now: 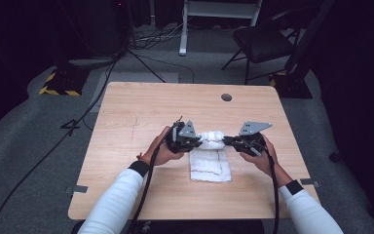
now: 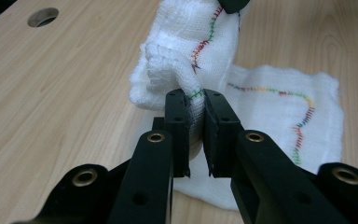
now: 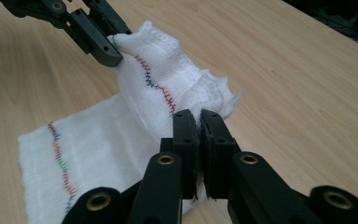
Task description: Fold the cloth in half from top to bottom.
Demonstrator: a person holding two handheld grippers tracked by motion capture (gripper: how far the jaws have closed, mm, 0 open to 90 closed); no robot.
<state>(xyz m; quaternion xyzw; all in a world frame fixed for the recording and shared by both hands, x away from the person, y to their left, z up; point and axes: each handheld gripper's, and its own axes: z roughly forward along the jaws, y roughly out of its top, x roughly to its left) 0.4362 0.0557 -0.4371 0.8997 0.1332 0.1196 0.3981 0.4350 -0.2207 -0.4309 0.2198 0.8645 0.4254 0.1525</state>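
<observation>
The high view is lit from above: the table is evenly bright, while the floor around it falls off to near black at the corners and edges of the frame. Shadows on the wood are soft and short, lying close under the white cloth. The picture is somewhat soft and low in detail, with no glare. In the left gripper view and the right gripper view the wood is warm and bright, and the cloth is nearly overexposed, its weave washed out in places. The black jaws at the bottom are near and slightly blurred; brass rivets catch small glints. Far corners look darker.
</observation>
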